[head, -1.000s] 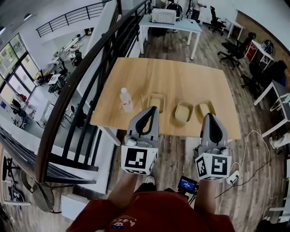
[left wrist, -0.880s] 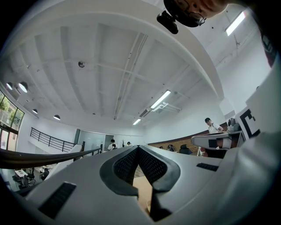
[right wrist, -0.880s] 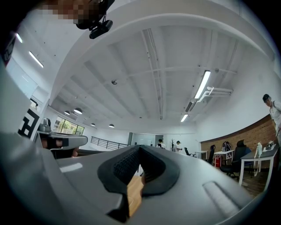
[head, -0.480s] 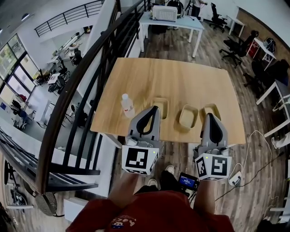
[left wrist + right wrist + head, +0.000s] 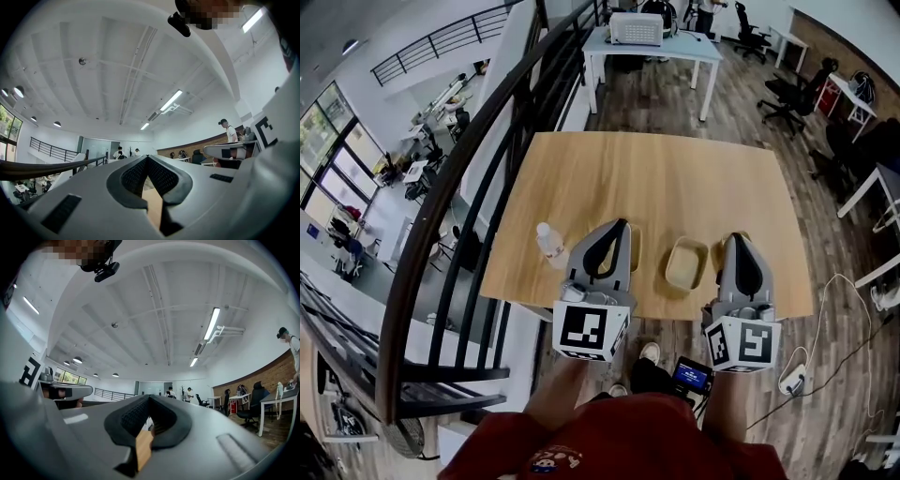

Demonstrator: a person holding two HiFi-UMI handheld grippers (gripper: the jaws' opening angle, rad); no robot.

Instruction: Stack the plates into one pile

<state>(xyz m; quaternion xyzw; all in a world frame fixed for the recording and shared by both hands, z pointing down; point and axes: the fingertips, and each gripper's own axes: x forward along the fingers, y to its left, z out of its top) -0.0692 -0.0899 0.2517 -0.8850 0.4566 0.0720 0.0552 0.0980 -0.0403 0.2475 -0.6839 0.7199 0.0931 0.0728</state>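
Three tan, shallow rectangular plates lie in a row near the front edge of the wooden table (image 5: pixel 675 178). The middle plate (image 5: pixel 685 263) shows in full. The left plate (image 5: pixel 633 246) is mostly hidden behind my left gripper (image 5: pixel 619 225); only a sliver of the right plate (image 5: pixel 719 244) shows beside my right gripper (image 5: pixel 737 238). Both grippers are held above the table's near edge, shut and empty, touching nothing. In the left gripper view the left gripper (image 5: pixel 147 158) has its jaws together over a strip of tabletop. In the right gripper view the right gripper (image 5: pixel 149 397) is shut too.
A clear plastic bottle (image 5: pixel 549 242) stands on the table left of the plates. A black stair railing (image 5: pixel 487 141) runs along the table's left side. A white desk (image 5: pixel 652 42) stands behind, office chairs (image 5: pixel 792 89) at the back right, a cable and power strip (image 5: pixel 792 382) on the floor.
The table, plates and bottle have drawn nearer and lower in the head view. Both grippers, still shut, now overlap the table's front edge and cover more of the outer plates.
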